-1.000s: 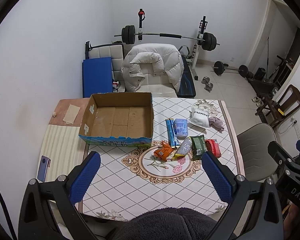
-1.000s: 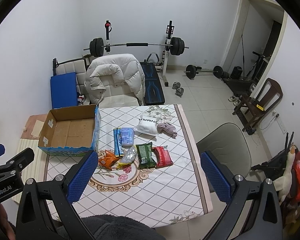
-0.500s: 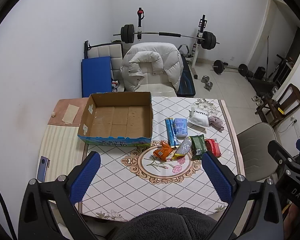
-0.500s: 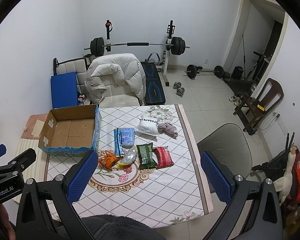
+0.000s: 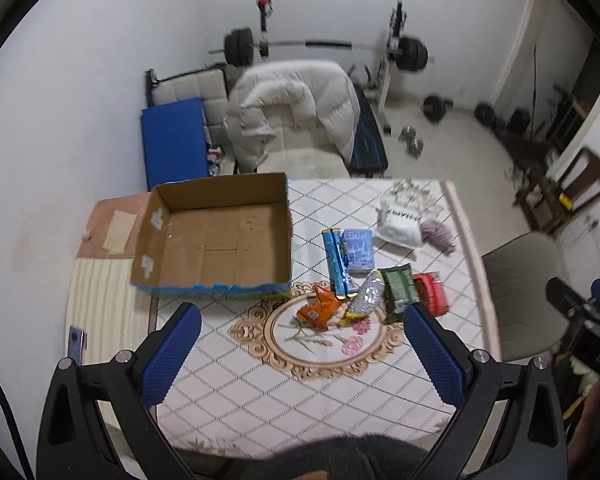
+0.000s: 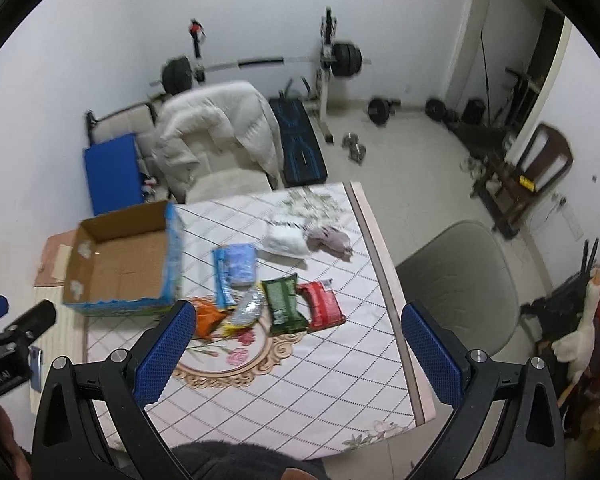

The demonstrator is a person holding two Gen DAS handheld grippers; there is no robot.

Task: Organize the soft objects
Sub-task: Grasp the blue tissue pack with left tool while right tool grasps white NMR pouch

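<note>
An open, empty cardboard box (image 5: pixel 220 240) stands at the table's left; it also shows in the right wrist view (image 6: pixel 120 264). To its right lie soft packets: an orange one (image 5: pixel 318 308), a blue stick pack (image 5: pixel 336 264), a light blue pack (image 5: pixel 358 250), a silver one (image 5: pixel 368 296), a green one (image 5: pixel 398 290), a red one (image 5: pixel 430 292), a white bag (image 5: pixel 400 220) and a purple cloth (image 5: pixel 438 234). My left gripper (image 5: pixel 300 356) is open and empty, high above the table's near side. My right gripper (image 6: pixel 296 356) is open and empty too, above the table's near right part.
A grey chair (image 6: pixel 456 280) stands at the table's right edge. A white jacket on a chair (image 5: pixel 296 120) is behind the table, with a barbell rack (image 5: pixel 328 46) beyond. A phone (image 5: pixel 76 340) lies on the striped mat at the left.
Both grippers have moved forward and lower towards the table, so the box and packets look larger. Nothing on the table has moved.
</note>
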